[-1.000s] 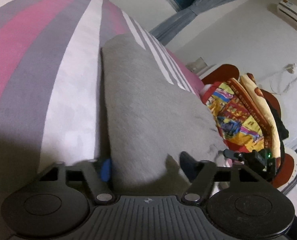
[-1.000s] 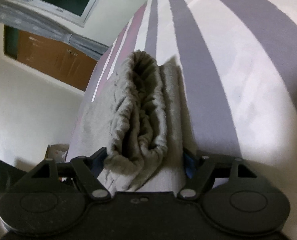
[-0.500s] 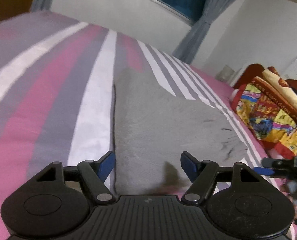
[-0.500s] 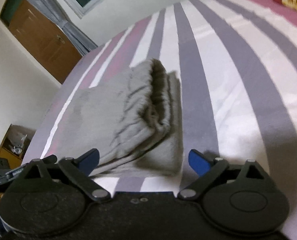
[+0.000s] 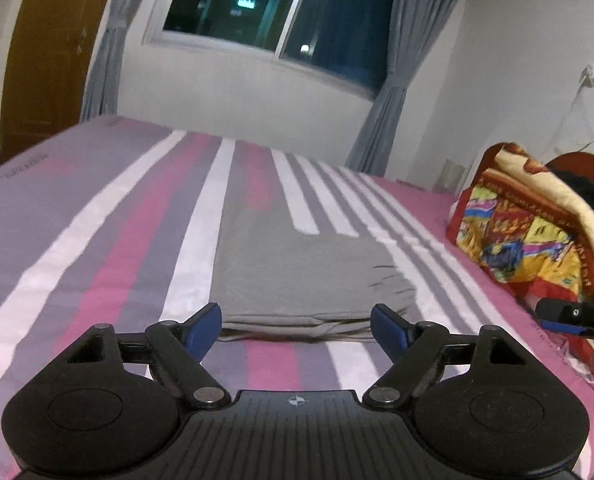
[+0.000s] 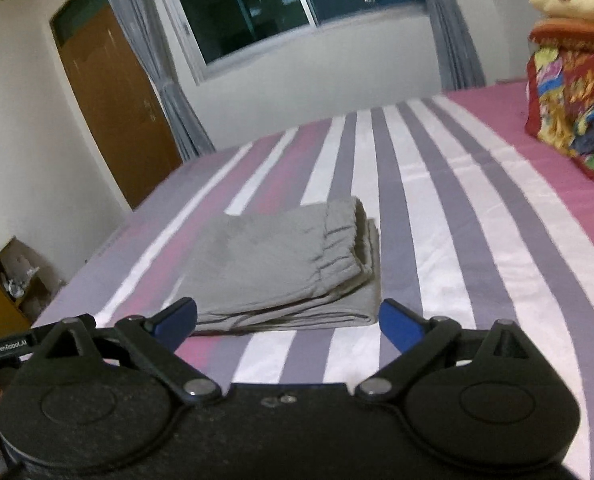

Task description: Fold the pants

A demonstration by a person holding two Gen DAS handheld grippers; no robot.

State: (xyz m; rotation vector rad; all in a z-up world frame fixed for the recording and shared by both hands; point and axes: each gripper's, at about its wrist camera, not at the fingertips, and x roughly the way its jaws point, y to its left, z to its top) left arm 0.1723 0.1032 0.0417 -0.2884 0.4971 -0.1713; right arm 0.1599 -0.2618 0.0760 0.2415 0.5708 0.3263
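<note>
Right wrist view: grey pants (image 6: 293, 264) lie folded into a compact stack on the striped bed (image 6: 477, 216), elastic waistband on top facing right, layered edges toward the camera. Right gripper (image 6: 287, 320) hangs just short of the stack, jaws spread wide, nothing between them. Left wrist view: same pants (image 5: 301, 276) seen from the other side, flat and squared, left gripper (image 5: 295, 326) also held off the near edge, jaws spread and empty. Bright patterned blanket (image 5: 537, 232) piled at the far right of the bed, well apart from the pants. Window (image 5: 281, 12) and door (image 6: 113, 92) behind.

Judgement: fold looks finished, this is the release and pull-away step. To do it well, lift both grippers straight back and clear without brushing the top layer, since the loose waistband would drag easily. Lower right corner of the stack looks slightly uneven, though blur makes that hard to confirm; if so, a light pat would square it.
</note>
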